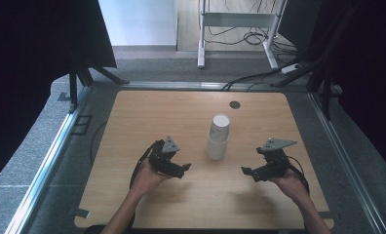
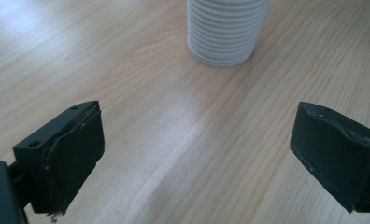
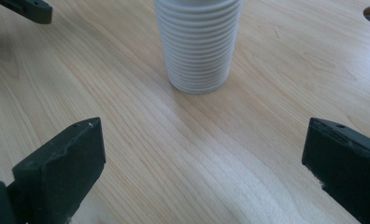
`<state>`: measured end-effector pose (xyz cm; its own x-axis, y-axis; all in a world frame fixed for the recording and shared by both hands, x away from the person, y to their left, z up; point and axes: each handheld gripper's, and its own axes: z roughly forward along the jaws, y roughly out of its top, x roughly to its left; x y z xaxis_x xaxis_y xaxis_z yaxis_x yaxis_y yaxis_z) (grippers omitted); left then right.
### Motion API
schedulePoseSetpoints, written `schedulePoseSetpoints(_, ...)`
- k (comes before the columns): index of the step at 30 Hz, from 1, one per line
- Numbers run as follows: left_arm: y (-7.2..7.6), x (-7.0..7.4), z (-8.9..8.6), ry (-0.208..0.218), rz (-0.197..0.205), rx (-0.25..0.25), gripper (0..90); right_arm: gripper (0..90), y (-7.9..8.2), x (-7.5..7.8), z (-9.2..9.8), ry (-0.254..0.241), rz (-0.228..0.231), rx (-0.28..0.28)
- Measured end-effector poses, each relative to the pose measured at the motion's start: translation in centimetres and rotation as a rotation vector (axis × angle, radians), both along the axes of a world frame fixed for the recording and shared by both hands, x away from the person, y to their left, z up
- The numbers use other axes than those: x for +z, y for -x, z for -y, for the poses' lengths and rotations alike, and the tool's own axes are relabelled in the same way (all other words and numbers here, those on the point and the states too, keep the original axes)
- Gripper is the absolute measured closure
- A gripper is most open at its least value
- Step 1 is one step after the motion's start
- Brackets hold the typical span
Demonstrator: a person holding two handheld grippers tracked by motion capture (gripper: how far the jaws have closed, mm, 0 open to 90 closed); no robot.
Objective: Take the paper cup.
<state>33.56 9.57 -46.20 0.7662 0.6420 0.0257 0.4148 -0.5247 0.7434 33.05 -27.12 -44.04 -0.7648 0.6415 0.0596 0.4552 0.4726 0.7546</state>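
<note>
1. Nearest the high camera are the person's forearms, coming in from the bottom edge, each hand wrapped around a gripper above the near half of the wooden table (image 1: 132, 112)

2. The left gripper (image 1: 181, 169) is held in the left hand (image 1: 146, 178) with its black jaws pointing toward the table's middle; in the left gripper view (image 2: 195, 161) the jaws stand wide apart with nothing but bare wood between them

3. The right gripper (image 1: 247, 173) sits in the right hand (image 1: 291, 184), jaws aimed inward toward the left one; in the right gripper view (image 3: 202, 172) its jaws are likewise spread wide and hold nothing

4. Between the two grippers and a little farther from the person stands a stack of white paper cups (image 1: 218, 137), upright on the table, apart from both sets of jaws

5. In the left gripper view the stack (image 2: 227, 30) stands ahead of the jaws, its ribbed rims layered one over another; in the right gripper view the stack (image 3: 198, 44) is ahead and slightly left of centre, with a jaw of the other gripper at the top left corner

6. Farther out on the tabletop is a small dark round hole (image 1: 235, 104) near the far edge

7. Beyond the table lie grey carpet, cables (image 1: 240, 36) and the white legs of a frame (image 1: 201, 44)
</note>
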Motion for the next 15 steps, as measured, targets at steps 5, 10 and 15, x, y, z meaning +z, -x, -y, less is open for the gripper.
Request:
schedulePoseSetpoints(5,-0.6,0.2,0.7,0.007,0.004,-0.017,3.2,0.0,-0.5,0.4,-0.5,-0.011,-0.005,0.012)
schedulePoseSetpoints(10,-1.3,0.3,1.4,0.025,-0.003,-0.026,3.4,0.0,-1.0,1.0,-1.0,-0.013,-0.006,0.034)
schedulePoseSetpoints(15,-2.0,0.3,2.0,0.033,0.001,-0.035,3.4,0.0,-1.5,1.5,-1.4,-0.017,-0.005,0.044)
